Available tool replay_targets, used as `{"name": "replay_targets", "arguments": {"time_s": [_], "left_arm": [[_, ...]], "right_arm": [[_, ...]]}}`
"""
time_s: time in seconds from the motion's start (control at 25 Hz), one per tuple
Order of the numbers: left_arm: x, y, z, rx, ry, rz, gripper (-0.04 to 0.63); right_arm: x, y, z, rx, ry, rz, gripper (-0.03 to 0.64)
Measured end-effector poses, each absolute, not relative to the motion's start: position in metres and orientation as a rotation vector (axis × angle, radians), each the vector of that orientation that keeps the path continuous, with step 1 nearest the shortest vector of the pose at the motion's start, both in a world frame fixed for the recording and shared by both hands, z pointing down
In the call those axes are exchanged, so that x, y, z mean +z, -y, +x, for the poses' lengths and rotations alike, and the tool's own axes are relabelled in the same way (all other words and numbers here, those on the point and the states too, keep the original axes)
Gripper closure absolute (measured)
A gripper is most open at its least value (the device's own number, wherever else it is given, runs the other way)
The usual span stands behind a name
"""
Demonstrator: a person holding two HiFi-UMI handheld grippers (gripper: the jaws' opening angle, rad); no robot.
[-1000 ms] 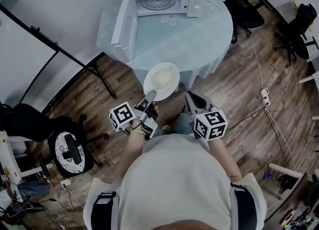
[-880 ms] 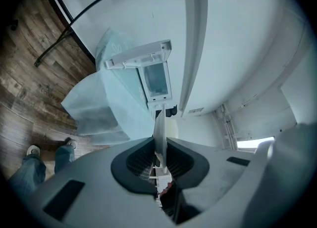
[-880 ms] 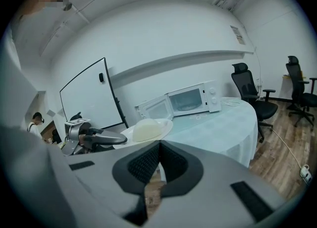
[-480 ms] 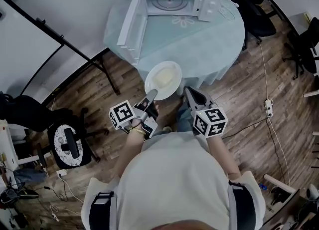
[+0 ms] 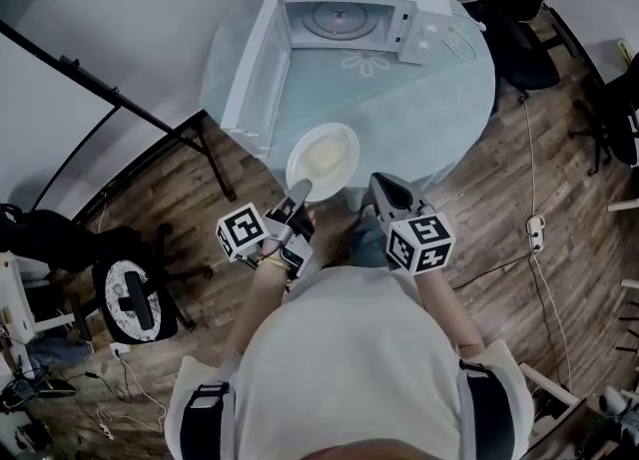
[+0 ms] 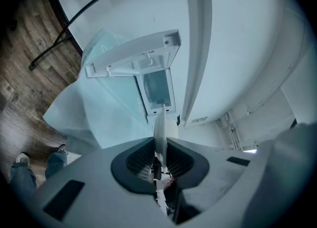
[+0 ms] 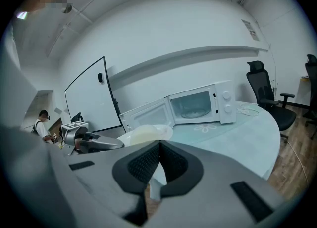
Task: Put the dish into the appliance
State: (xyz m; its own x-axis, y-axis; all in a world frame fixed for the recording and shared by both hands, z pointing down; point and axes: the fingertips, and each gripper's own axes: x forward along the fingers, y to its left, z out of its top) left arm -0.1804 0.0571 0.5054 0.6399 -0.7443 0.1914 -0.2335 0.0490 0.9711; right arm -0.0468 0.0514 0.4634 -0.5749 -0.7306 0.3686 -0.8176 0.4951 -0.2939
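Note:
A white dish [image 5: 322,159] with a pale yellow middle hangs level in front of me, just over the near rim of the round table [image 5: 439,99]. My left gripper [image 5: 302,190] is shut on its near rim; in the left gripper view the dish [image 6: 160,132] stands edge-on between the jaws. The white microwave [image 5: 349,9] sits at the table's far side, its door [image 5: 255,69] swung open to the left and its glass turntable bare. To the right of the dish my right gripper [image 5: 377,185] is shut and holds nothing. The right gripper view shows the dish [image 7: 146,134] and the microwave [image 7: 203,104].
A pale green cloth covers the table. Black office chairs [image 5: 519,24] stand at the right. A black stand's legs [image 5: 130,109] cross the wooden floor at the left, with a round-seated stool [image 5: 135,298] below them. Cables [image 5: 534,219] lie on the floor at the right.
The table and microwave have shifted slightly in the head view and appear a little nearer. The dish stays in the left gripper, and both grippers keep their pose.

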Motion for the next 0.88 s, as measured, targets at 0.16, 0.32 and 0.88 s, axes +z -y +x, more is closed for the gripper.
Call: {"name": "replay_targets", "arguments": {"time_s": [0.16, 0.32, 0.88], "left_arm": [[0.503, -0.025, -0.171, -0.492, 0.853, 1.509, 0.552], [0.501, 0.000, -0.165, -0.505, 0.884, 1.498, 0.552], [0.503, 0.063, -0.132, -0.593, 1.022, 1.429, 0.552]], "right_arm": [[0.459, -0.022, -0.039, 0.672, 2.552, 1.318, 0.611], [0.454, 0.002, -0.030, 0.655, 2.559, 1.269, 0.611], [0.462, 0.071, 0.015, 0.680, 2.600, 1.127, 0.611]]}}
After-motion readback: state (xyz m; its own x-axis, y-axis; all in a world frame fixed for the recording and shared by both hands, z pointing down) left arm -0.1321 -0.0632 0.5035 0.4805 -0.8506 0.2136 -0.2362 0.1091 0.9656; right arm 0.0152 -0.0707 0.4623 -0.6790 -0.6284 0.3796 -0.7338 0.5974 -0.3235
